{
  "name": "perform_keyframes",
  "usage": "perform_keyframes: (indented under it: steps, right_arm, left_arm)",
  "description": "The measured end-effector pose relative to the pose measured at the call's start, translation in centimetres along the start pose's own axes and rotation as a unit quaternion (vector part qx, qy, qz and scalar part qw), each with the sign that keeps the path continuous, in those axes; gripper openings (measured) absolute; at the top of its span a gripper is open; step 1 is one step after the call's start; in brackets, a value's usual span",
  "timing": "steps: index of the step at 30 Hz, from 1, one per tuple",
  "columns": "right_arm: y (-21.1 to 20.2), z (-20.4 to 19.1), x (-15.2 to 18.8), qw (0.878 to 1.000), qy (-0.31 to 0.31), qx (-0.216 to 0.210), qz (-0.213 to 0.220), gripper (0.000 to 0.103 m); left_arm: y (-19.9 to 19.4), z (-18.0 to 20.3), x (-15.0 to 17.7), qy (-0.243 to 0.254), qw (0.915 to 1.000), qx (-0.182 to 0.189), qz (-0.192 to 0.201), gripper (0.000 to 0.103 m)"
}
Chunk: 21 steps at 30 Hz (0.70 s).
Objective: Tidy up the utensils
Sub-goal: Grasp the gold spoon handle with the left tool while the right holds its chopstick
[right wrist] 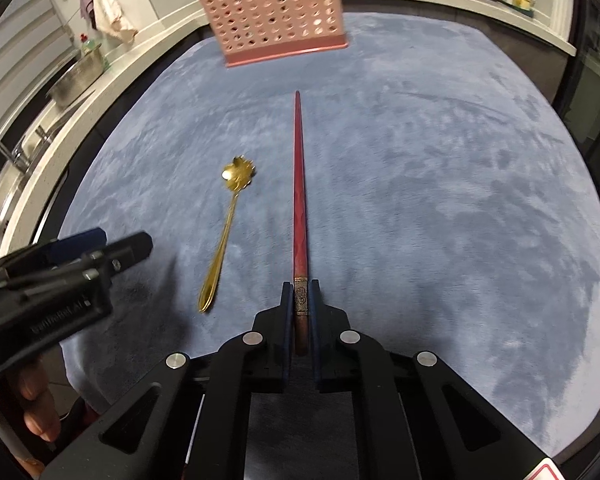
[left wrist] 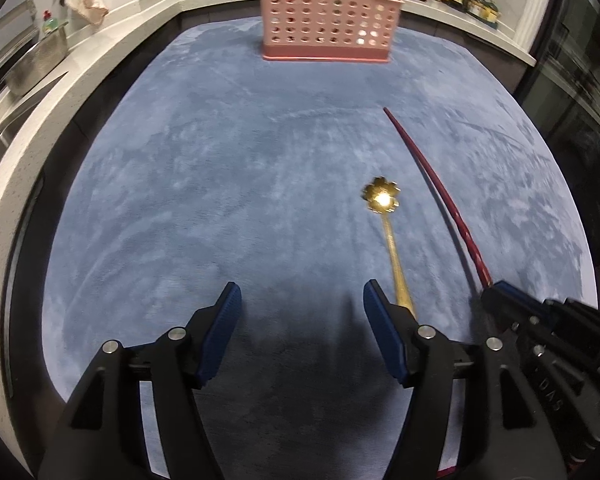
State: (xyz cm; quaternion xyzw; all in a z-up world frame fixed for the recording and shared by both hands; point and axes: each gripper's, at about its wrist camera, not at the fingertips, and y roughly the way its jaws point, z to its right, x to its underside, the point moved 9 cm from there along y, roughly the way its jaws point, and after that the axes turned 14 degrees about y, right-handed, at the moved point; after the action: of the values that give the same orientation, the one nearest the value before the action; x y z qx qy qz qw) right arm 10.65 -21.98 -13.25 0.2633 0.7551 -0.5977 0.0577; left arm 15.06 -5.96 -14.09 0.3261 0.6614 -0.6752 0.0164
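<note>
The right gripper pinches the red chopsticks mid-mat; the left gripper, spread, nears the gold spoon. Next: carry both to the pink basket.

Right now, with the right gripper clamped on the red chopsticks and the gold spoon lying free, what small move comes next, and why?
Probably lift the red chopsticks toward the pink basket: the right gripper is already shut on their banded end, while the left gripper is open, off to one side of the gold spoon.
</note>
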Motion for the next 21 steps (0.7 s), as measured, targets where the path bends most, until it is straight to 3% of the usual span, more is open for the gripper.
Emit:
perform_keyframes:
  steps: [14, 21]
  right_arm:
    - [-1.4, 1.5, -0.3, 1.000, 0.018, 0.009, 0.015, 0.007]
    - [-1.4, 1.8, -0.2, 1.000, 0.022, 0.009, 0.014, 0.007]
  left_arm:
    - [1.1, 4.4, 0.3, 0.047, 0.9975, 0.052, -0.013, 0.062]
    - [2.2, 5.5, 0.8, 0.045, 0.9951, 0.082, -0.030, 0.038]
